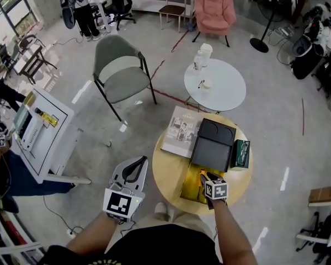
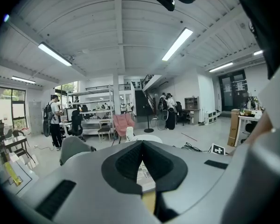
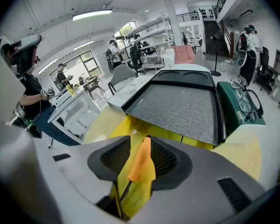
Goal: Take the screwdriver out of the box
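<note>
Right gripper (image 1: 203, 177) over open yellow box (image 1: 190, 190) on round wooden table (image 1: 168, 173), pointing steeply down. Jaws apart; orange-handled screwdriver (image 3: 141, 164) lies in box, framed in gap between them, not clamped. Black lid (image 1: 213, 144) stands behind box, magazine (image 1: 181, 130) beside it. Left gripper (image 1: 139, 160) off table's left edge, jaws together, empty.
</note>
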Demonstrator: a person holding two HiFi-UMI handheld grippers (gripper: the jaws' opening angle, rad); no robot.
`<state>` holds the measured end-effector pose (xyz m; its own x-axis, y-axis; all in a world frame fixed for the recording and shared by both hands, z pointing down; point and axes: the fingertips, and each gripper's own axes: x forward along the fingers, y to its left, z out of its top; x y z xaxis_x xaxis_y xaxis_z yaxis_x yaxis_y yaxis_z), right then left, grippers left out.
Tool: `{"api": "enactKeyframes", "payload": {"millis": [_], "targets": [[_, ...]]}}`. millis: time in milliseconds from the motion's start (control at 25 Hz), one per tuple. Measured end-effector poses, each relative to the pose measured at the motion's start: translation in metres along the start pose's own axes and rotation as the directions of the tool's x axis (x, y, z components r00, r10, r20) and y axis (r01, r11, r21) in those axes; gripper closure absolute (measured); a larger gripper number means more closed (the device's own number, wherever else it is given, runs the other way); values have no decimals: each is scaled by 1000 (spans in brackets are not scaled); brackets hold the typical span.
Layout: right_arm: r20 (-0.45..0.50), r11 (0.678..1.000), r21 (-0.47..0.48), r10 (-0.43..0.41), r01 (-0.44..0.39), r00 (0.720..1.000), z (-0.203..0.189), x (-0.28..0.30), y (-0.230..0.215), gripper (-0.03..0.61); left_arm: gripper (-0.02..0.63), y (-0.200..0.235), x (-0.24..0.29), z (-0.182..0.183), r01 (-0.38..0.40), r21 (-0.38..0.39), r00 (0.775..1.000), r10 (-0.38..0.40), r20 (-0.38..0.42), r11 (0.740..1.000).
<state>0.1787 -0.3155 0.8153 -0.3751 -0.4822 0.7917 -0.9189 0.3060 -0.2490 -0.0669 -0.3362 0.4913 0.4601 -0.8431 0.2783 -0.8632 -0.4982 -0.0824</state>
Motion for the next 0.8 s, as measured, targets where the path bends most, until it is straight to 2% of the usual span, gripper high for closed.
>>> {"api": "enactKeyframes", "payload": {"millis": [280, 560, 800], "targets": [[-50, 999, 37, 9, -7, 999, -14, 20, -3, 413, 601, 4, -5, -5, -20, 11, 1000, 20, -17, 1000], [-97, 999, 34, -18, 22, 995, -19, 26, -9, 410, 601, -2, -7, -4, -15, 13, 1000, 15, -13, 1000], [-134, 996, 87, -2, 13, 991, -23, 37, -6, 403, 601, -2, -11, -2, -24, 18, 1000, 25, -16, 1000]]}}
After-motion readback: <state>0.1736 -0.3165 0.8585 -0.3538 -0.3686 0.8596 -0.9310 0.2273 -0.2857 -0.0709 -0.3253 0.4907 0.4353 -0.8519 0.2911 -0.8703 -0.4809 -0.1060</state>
